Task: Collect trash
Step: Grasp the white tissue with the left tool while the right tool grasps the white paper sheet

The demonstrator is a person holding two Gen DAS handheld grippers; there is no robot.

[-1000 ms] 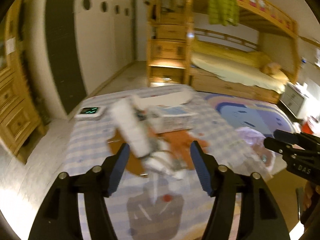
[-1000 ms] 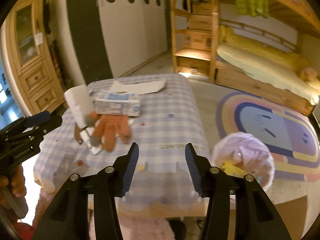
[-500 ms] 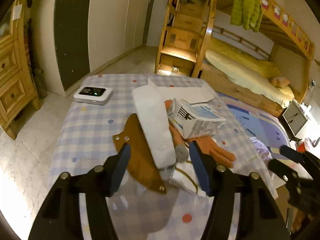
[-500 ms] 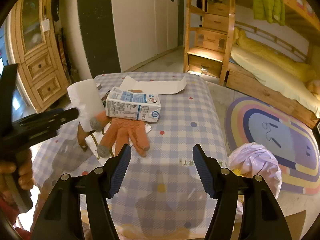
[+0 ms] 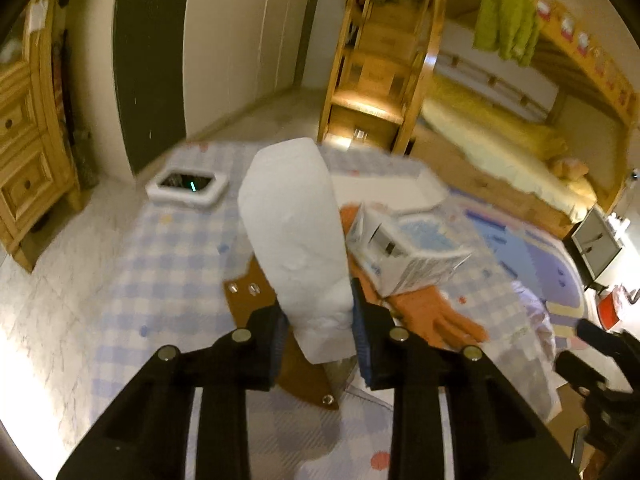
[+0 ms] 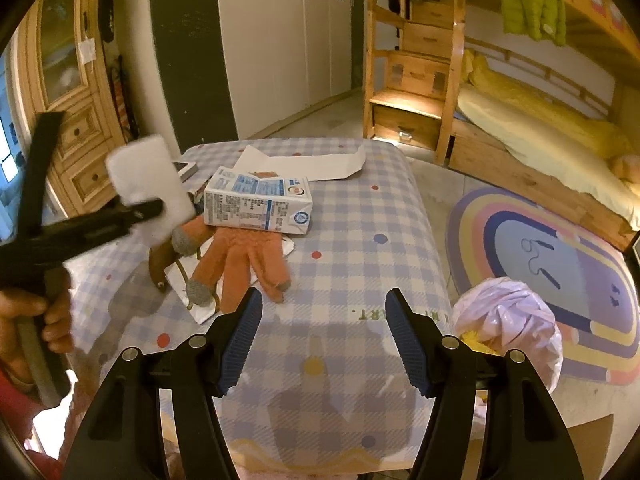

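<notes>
My left gripper [image 5: 318,334] is shut on a folded white paper towel [image 5: 296,240] and holds it above the checked table [image 5: 168,248]. It also shows in the right wrist view [image 6: 150,188], held at the left. A white and blue milk carton [image 6: 258,204] lies on its side mid-table, over an orange glove [image 6: 244,264]. My right gripper [image 6: 324,340] is open and empty over the table's near edge. A pink-lined trash bin [image 6: 508,332] stands on the floor to the right of the table.
A brown leather piece [image 5: 256,304] and white paper [image 6: 200,300] lie under the glove. A white envelope [image 6: 312,166] lies at the far side. A white device with a screen [image 5: 186,188] sits at the far left corner. A bunk bed [image 6: 540,128] and rug [image 6: 560,248] are on the right.
My left gripper closed on the paper towel and lifted it off the table. My right gripper stayed open and shifted slightly right.
</notes>
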